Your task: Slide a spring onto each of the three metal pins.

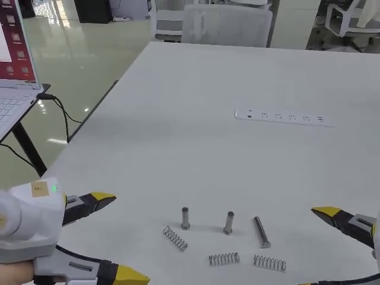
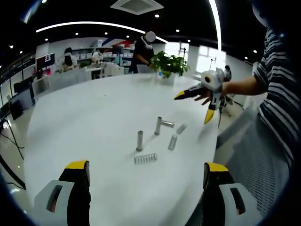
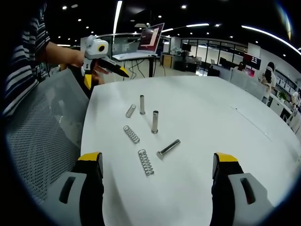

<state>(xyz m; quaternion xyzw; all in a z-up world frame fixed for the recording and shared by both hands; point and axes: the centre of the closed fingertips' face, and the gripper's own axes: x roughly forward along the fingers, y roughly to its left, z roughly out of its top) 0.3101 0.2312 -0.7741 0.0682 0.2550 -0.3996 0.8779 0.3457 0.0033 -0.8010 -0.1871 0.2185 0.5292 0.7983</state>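
My yellow-tipped left gripper (image 1: 130,236) and right gripper (image 2: 192,109) gape empty; I'd pinch the leftmost coiled steel spring (image 1: 175,238) near one end

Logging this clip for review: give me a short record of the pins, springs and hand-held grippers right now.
left pin: upright
middle pin: upright
right pin: lying flat
springs: left spring, middle spring, right spring, all loose on the table, none on a pin
left hand-held gripper: open, empty
right hand-held gripper: open, empty
progress: not started
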